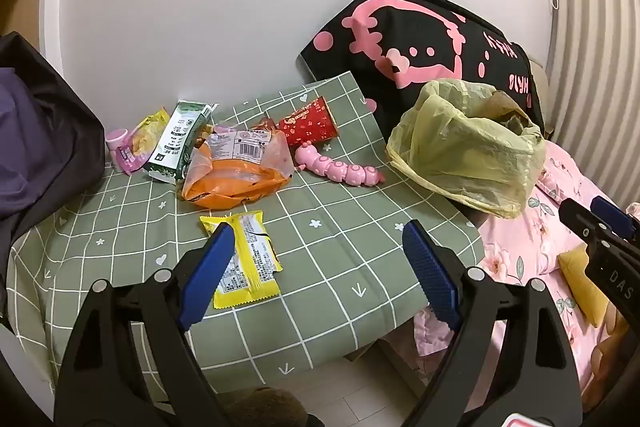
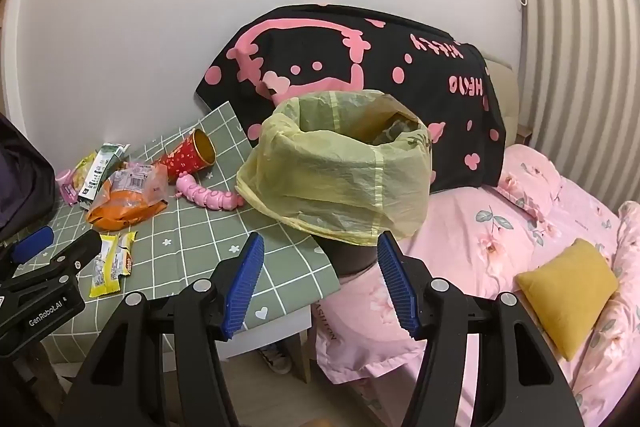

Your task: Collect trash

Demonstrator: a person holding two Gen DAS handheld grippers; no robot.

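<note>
A yellow snack wrapper [image 1: 244,259] lies flat on the green checked tablecloth [image 1: 340,251], just ahead of my left gripper [image 1: 324,267], which stands open and holds nothing. Behind it are an orange plastic bag [image 1: 236,175], a green and white carton [image 1: 180,143], a yellow and pink packet [image 1: 144,139] and a red paper cup [image 1: 310,125] on its side. A bin lined with a yellow-green bag [image 2: 340,167] stands at the table's right end, mouth open. My right gripper [image 2: 320,283] hangs open and empty in front of that bin.
A pink caterpillar toy [image 1: 340,167] lies between the cup and the bin. A small pink cup [image 1: 114,143] sits at the far left. A bed with pink floral bedding [image 2: 500,227], a mustard cushion [image 2: 568,287] and a black and pink cover [image 2: 360,55] is on the right. A dark bag [image 1: 36,131] is at the left.
</note>
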